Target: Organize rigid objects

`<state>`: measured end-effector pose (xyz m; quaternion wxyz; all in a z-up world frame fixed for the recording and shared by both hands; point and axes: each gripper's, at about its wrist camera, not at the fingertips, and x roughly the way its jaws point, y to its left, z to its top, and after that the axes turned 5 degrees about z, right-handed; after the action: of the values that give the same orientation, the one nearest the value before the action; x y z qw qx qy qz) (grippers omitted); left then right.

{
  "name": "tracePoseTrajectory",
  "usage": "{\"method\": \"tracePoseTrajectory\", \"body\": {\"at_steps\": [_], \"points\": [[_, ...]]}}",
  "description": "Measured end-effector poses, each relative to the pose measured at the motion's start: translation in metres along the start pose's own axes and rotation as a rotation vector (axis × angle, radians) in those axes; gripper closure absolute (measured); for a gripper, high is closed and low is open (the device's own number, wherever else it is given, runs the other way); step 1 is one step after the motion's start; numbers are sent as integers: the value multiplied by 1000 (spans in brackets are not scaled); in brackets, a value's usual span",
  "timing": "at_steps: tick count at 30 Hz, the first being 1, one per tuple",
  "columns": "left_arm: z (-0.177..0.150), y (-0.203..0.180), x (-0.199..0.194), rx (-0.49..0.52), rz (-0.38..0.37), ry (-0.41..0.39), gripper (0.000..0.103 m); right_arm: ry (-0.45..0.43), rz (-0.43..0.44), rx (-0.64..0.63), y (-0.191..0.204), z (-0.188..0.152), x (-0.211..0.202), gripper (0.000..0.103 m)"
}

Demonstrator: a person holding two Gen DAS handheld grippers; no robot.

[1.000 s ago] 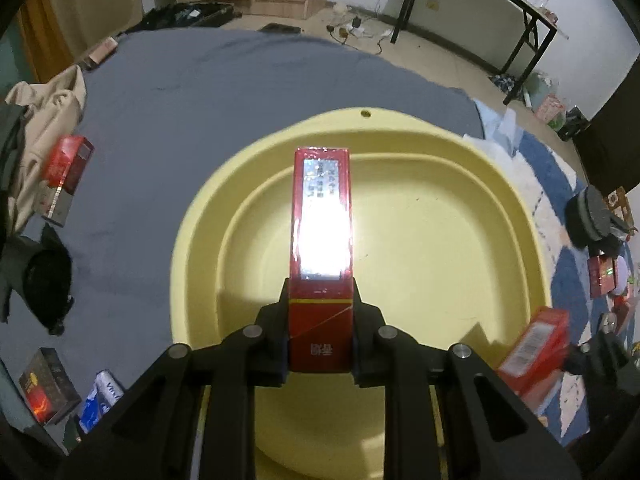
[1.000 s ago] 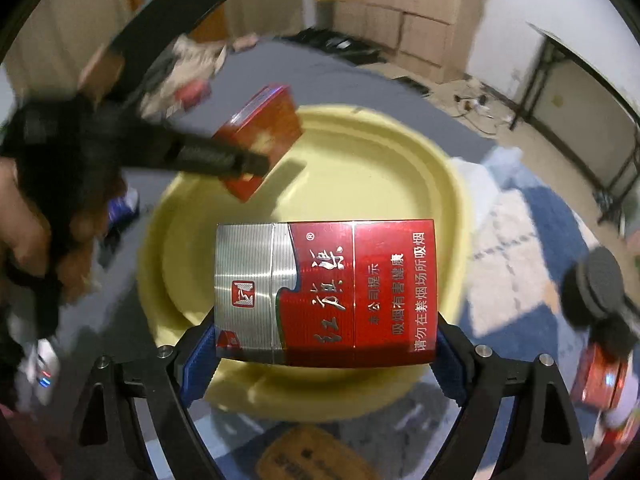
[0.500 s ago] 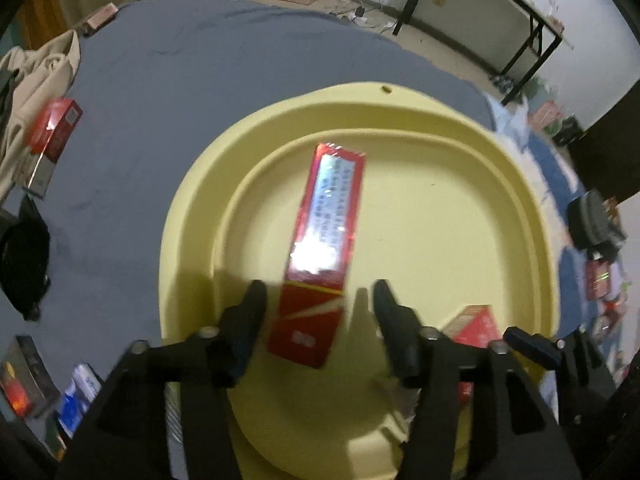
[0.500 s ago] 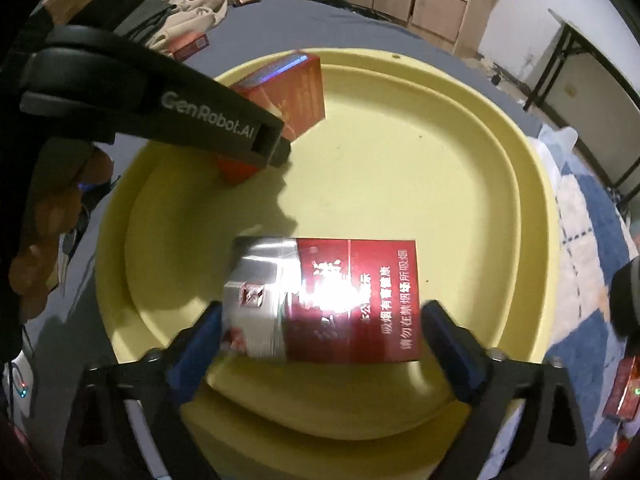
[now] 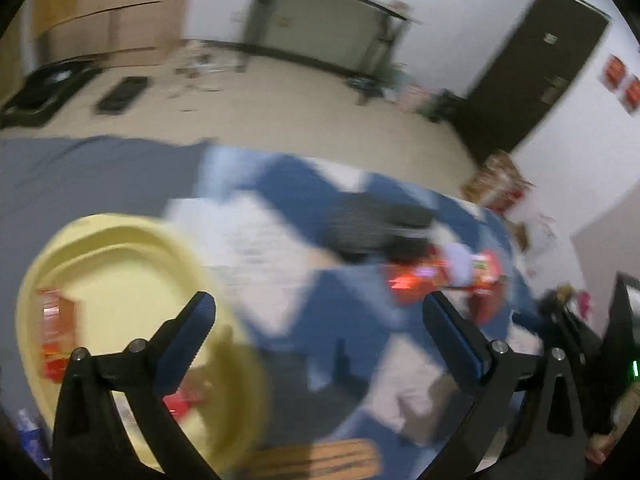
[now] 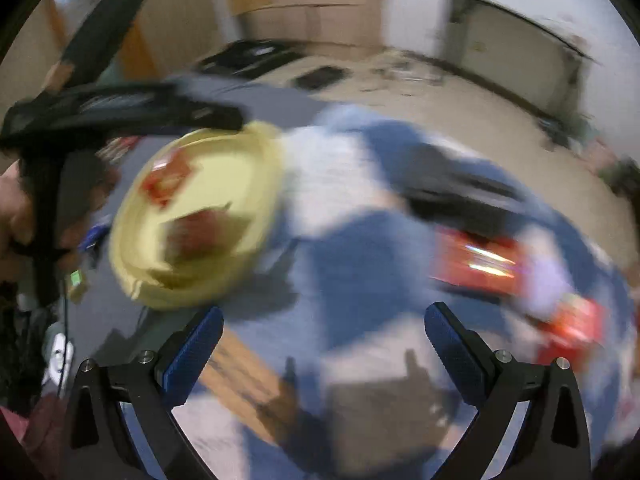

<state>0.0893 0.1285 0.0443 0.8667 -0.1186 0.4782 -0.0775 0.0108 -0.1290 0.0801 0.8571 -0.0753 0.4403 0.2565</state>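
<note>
Both views are blurred by motion. The yellow basin (image 5: 120,280) lies low on the left of the left wrist view, with one red cigarette pack (image 5: 56,320) near its left wall and a second red pack (image 5: 182,402) near its front. My left gripper (image 5: 318,312) hangs over the blue-and-white rug to the right of the basin, its jaws opening with nothing between them. In the right wrist view the basin (image 6: 228,164) sits upper left with the two red packs (image 6: 166,178) inside. My right gripper (image 6: 324,324) stands open and empty above the rug.
More red packs (image 6: 476,264) and a black object (image 6: 460,184) lie on the rug to the right. A wooden board (image 6: 244,376) lies near the basin's front. A hand (image 6: 16,216) holds the left gripper's black frame (image 6: 120,108) at the left. Floor, table and door lie beyond.
Both grippers let their red packs drop into the yellow basin, opened wide, then swung up and to the right, away from the basin and over the rug.
</note>
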Motion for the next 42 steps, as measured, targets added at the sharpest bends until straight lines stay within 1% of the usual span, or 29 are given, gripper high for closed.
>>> {"method": "tracePoseTrajectory", "body": {"at_steps": [2, 3, 4, 5, 6, 7, 9, 10, 11, 12, 13, 16, 17, 19, 21, 23, 25, 27, 31, 34, 36, 38, 39, 40, 41, 42], "points": [[-2, -27, 12, 33, -21, 33, 0, -29, -62, 83, -37, -8, -11, 0], [-3, -37, 19, 71, -15, 46, 0, -39, -98, 141, -62, -15, -15, 0], [-5, -45, 25, 118, -6, 46, 0, -46, -144, 217, -95, -24, -16, 0], [-8, -51, 30, 154, -13, 46, 0, -46, -160, 252, -110, -37, -23, 0], [-12, -53, 36, 182, -54, 55, 0, -46, -183, 290, -128, -48, -24, 0], [-14, -53, 40, 182, -68, 64, 0, -50, -220, 318, -145, -56, -22, 0], [-13, -54, 55, 168, -28, 84, 0, -44, -253, 347, -163, -69, -15, 0], [-13, -54, 61, 167, -18, 91, 0, -36, -253, 352, -164, -77, -9, 0], [-12, -53, 66, 174, 3, 96, 0, -28, -246, 351, -155, -92, -12, 0], [-10, -55, 74, 194, 57, 93, 0, -11, -230, 346, -156, -94, -2, 0], [-7, -55, 79, 209, 98, 90, 0, -10, -215, 339, -155, -98, -3, 0], [2, -50, 90, 211, 133, 55, 0, -12, -182, 286, -145, -91, 17, 0], [6, -49, 93, 210, 137, 50, 0, -18, -191, 274, -145, -98, 9, 0], [13, -47, 99, 213, 132, 55, 0, -18, -195, 273, -152, -95, 25, 0], [20, -41, 108, 195, 129, 71, 0, -4, -193, 311, -162, -90, 45, 0], [27, -34, 120, 174, 108, 108, 0, 16, -190, 314, -167, -89, 48, 0], [29, -35, 126, 174, 92, 108, 0, 25, -190, 290, -165, -90, 54, 0], [30, -40, 132, 207, 86, 118, 0, 37, -180, 278, -163, -91, 55, 0], [33, -50, 149, 299, 119, 145, 0, 68, -175, 262, -158, -96, 65, 0], [36, -56, 153, 336, 125, 120, 0, 63, -169, 259, -157, -95, 70, 0], [39, -58, 153, 327, 118, 104, 0, 67, -168, 258, -157, -93, 75, 0], [43, -58, 153, 305, 81, 91, 0, 68, -166, 265, -156, -90, 79, 0], [46, -59, 151, 294, 78, 74, 2, 67, -163, 270, -157, -90, 79, 0], [47, -59, 149, 286, 76, 64, 8, 66, -159, 282, -158, -89, 80, 0], [48, -59, 147, 271, 60, 55, 19, 71, -156, 291, -159, -89, 81, 0], [50, -58, 145, 257, 46, 49, 24, 77, -153, 297, -160, -90, 82, 1]]}}
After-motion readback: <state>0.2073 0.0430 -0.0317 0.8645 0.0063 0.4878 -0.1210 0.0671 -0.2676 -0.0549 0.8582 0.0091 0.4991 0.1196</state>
